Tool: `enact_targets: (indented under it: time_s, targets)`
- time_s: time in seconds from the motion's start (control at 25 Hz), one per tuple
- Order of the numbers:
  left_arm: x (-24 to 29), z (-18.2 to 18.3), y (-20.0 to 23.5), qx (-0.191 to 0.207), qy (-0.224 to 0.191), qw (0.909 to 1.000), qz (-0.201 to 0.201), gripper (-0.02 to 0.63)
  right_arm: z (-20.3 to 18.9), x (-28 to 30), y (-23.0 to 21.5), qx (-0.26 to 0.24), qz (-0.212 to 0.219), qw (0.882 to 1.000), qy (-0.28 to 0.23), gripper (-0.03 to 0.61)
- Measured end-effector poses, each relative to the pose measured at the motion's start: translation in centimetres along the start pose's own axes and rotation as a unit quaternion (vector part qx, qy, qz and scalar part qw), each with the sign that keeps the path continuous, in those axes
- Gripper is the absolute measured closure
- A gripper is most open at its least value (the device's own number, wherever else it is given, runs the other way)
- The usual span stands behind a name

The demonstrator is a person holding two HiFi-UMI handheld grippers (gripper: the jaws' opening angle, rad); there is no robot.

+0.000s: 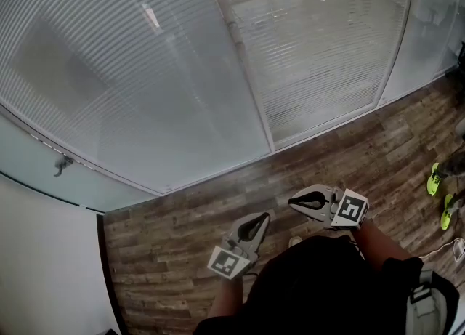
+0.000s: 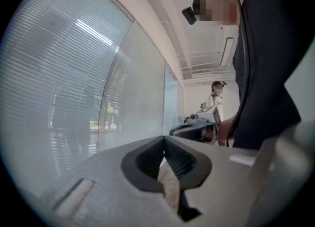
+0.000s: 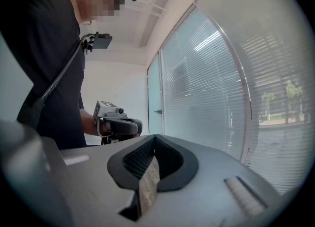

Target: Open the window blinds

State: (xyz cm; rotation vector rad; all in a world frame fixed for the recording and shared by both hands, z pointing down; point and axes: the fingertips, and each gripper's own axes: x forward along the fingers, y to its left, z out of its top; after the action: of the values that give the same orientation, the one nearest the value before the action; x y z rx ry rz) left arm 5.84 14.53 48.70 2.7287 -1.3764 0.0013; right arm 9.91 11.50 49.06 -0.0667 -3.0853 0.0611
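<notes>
The window blinds (image 1: pixel 145 72) hang with their slats closed behind the glass, filling the upper part of the head view. They also show at the left of the left gripper view as blinds (image 2: pixel 54 73) and at the right of the right gripper view as blinds (image 3: pixel 211 83). My left gripper (image 1: pixel 261 217) and right gripper (image 1: pixel 293 201) are held close to my body over the floor, well short of the window. Both are shut with nothing between the jaws. The left gripper's jaw tips (image 2: pixel 164 137) meet, and so do the right gripper's jaw tips (image 3: pixel 154 136). No cord or wand can be made out.
A grey window post (image 1: pixel 247 72) divides the blinds. Wood-plank floor (image 1: pixel 182 224) runs up to the glass. A white wall (image 1: pixel 43 253) and a glass door with a handle (image 1: pixel 62 163) stand at the left. Yellow-green shoes (image 1: pixel 436 181) are at the right. Another person (image 2: pixel 216 95) stands far off.
</notes>
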Motion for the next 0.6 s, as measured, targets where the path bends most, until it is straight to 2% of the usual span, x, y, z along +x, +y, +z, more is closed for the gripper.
enact_targets:
  time_s: [0.32, 0.6]
  targets:
    - [-1.1, -0.8, 1.7, -0.008, 0.001, 1.0000, 0.001, 0.609, -0.3, 1.8, -0.2, 0.001, -0.003, 1.000, 0.005, 0.572]
    - [-0.8, -1.3, 1.1, -0.022, 0.002, 0.9997, -0.009, 0.609, -0.1, 1.1, 0.0, 0.007, -0.014, 1.000, 0.015, 0.571]
